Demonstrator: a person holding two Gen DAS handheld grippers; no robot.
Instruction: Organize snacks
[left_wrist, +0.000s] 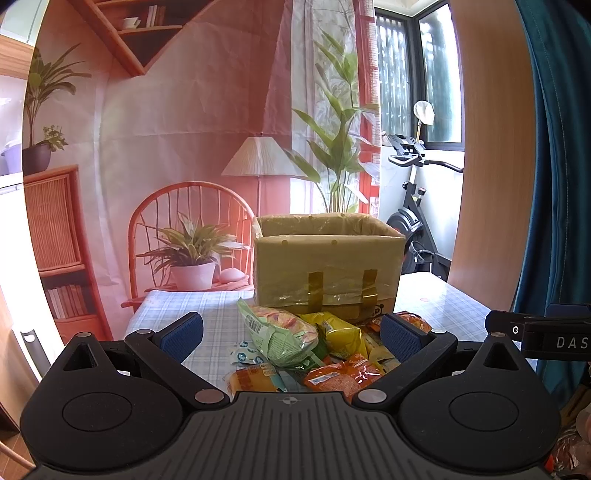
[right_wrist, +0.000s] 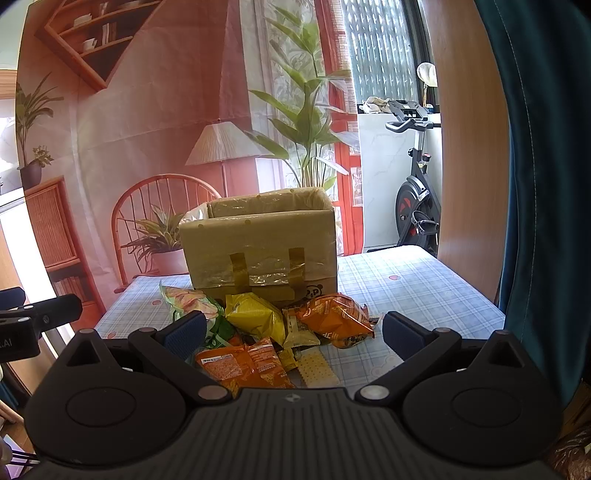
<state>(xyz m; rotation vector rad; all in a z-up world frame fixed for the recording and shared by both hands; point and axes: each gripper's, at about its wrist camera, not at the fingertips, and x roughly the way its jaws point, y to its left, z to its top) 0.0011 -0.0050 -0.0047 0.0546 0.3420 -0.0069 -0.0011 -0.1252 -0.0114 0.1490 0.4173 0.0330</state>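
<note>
Hovering over the snack pile

Both grippers, left gripper (left_wrist: 291, 332) and right gripper (right_wrist: 293, 334), gape wide and empty above snack packets (right_wrist: 280, 332) heaped on the checked tablecloth (right_wrist: 413, 291). Cardboard box (left_wrist: 327, 258) stands upright behind, mouth upward, broadside on.

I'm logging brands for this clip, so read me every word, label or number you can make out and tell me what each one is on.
"DAS" on the right gripper body, cut off by the left wrist view's edge.
".AI" on the left gripper body, cut off at the right wrist view's edge.
Print on the snack packets and the barcode label on the orange packet: too small and blurred to read.
Panda mark on the cardboard box: no legible words.
</note>
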